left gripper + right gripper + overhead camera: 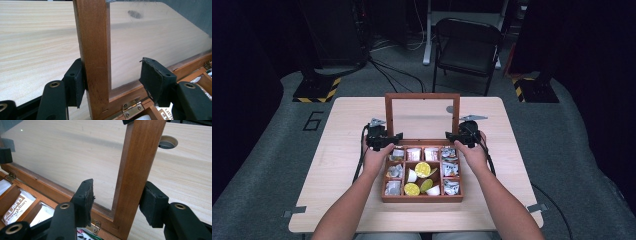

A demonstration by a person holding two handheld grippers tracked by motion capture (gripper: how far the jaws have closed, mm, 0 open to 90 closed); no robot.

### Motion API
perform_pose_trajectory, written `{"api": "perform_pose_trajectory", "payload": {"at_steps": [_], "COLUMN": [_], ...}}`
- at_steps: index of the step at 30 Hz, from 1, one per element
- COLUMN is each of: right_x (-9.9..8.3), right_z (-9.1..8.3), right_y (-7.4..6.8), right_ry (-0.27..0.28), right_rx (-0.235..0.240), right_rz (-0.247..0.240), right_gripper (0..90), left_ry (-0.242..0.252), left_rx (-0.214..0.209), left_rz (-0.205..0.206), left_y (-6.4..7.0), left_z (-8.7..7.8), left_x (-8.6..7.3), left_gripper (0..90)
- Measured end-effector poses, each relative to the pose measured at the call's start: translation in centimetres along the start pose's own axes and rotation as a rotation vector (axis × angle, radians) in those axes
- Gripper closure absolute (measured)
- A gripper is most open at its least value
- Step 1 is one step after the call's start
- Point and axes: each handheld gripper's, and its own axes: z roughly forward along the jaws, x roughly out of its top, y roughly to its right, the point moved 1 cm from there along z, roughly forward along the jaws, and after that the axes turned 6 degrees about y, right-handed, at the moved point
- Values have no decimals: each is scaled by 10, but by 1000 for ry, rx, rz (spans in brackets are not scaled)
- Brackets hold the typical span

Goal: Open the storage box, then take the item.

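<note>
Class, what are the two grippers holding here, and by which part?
Nothing is gripped: each open gripper, left and right, straddles a side rail of the box's upright glass lid.

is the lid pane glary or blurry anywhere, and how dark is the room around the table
High view: table lit, surroundings nearly black, lid pane clear. Left gripper view: pane hazy with pale glare at right, near jaws sharp. Right gripper view: soft sheen across the pane, frame crisp, a small bright speck top left.

Grey carpet (272, 165) surrounds the pale wood surface (337, 130); a dark folding chair (467, 47) stands at 12 o'clock amid dimness.
</note>
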Motion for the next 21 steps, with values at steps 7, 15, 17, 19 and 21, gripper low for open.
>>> {"api": "perform_pose_trajectory", "payload": {"at_steps": [7, 15, 17, 19, 21], "right_x": [1, 1, 1, 1, 0], "right_z": [2, 5, 6, 6, 7], "right_y": [2, 3, 3, 4, 5], "right_ry": [-7, -13, -13, -10, -11], "right_rx": [-1, -3, 1, 3, 3], "right_rz": [-3, 13, 23, 21, 24], "right_gripper": [474, 472, 472, 472, 472], "left_ry": [0, 1, 5, -2, -13], "left_rx": [-2, -13, -11, -10, -12], "left_rz": [-14, -45, -60, -63, -57], "left_y": [-1, -4, -4, -4, -4], "left_z": [2, 5, 5, 6, 8], "left_x": [0, -1, -1, 0, 1], "left_gripper": [394, 391, 389, 382, 373]}}
